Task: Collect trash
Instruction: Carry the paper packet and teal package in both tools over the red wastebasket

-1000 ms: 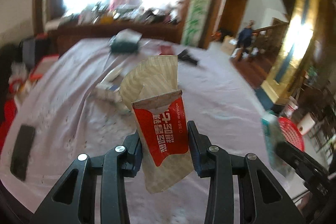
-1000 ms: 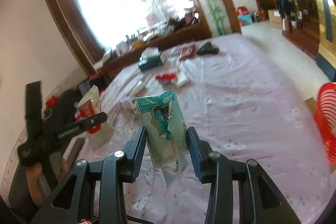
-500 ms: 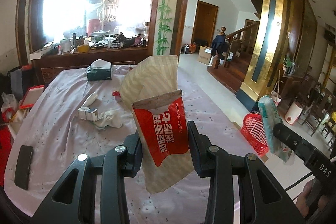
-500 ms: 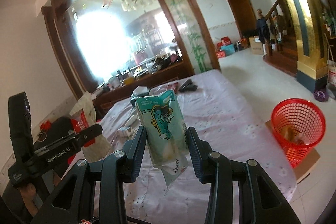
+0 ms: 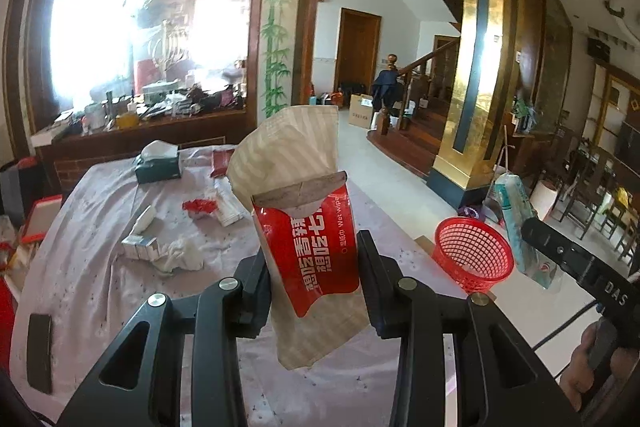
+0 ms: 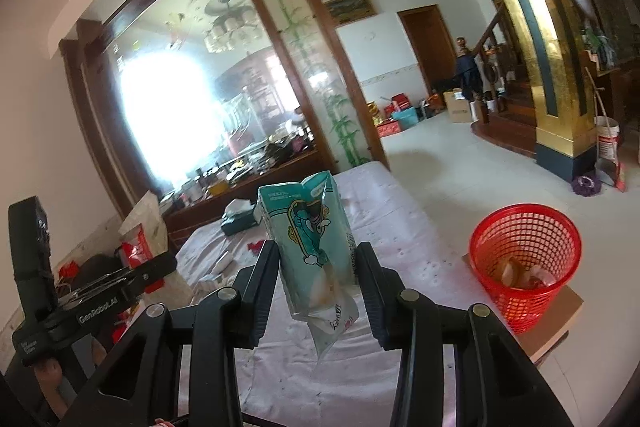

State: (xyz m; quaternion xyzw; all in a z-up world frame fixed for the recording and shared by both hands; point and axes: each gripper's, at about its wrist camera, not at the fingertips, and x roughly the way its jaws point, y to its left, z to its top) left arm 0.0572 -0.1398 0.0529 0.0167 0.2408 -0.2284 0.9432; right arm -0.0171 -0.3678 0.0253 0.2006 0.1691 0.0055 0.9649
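The left gripper [image 5: 314,279] clamps a red-and-tan wet-wipe packet [image 5: 308,227] upright above the table [image 5: 100,291]; right of the packet stands a red mesh basket [image 5: 474,253].

Basket [image 6: 526,263] right of table [image 6: 400,251] (floor)

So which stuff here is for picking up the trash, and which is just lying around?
For the job:
- left gripper, shut on the red wet-wipe packet
- right gripper, shut on the teal wrapper
- red basket, some trash already inside
- crumpled tissue on the table

Just lying about:
- green tissue box
- black phone
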